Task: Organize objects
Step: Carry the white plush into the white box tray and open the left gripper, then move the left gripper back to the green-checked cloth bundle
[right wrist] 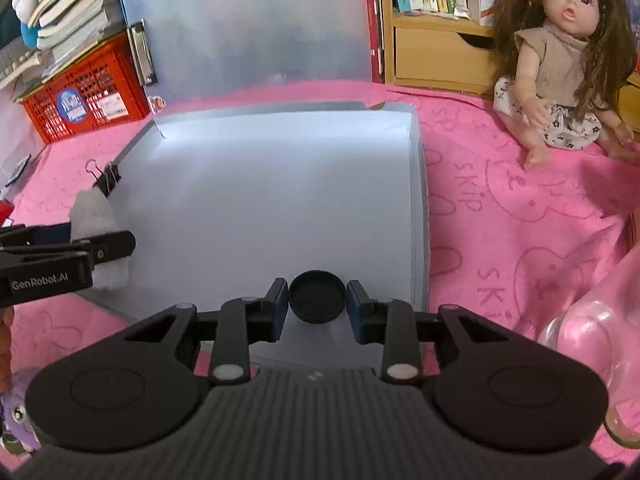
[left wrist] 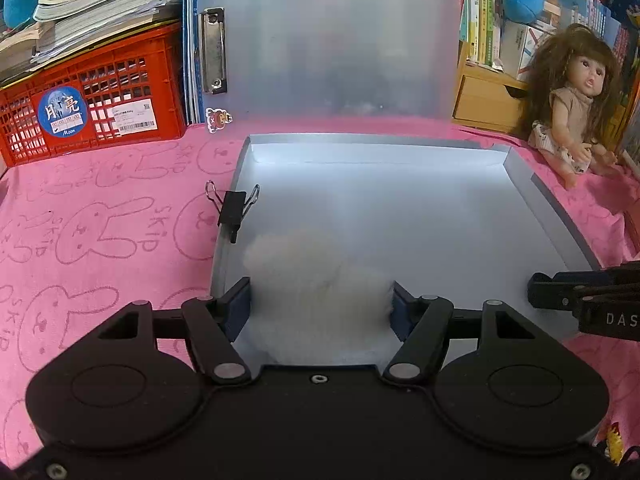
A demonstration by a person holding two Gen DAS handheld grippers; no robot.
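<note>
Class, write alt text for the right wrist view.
The right tongs grip a round black lid above an open grey box on a pink cloth. At left, the left tongs hold white fluff.

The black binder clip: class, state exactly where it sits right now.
In the left wrist view the black binder clip is clipped on the left wall of the open grey box, just beyond the white fluffy ball held by the left gripper.

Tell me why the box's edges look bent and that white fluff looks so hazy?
Left wrist view: the fisheye lens bows the open grey box, and the white fluffy ball sits too close, so it blurs. Right wrist view: the same bowing, glare whitens the box's far corner, yet the black round cap stays sharp.
</note>
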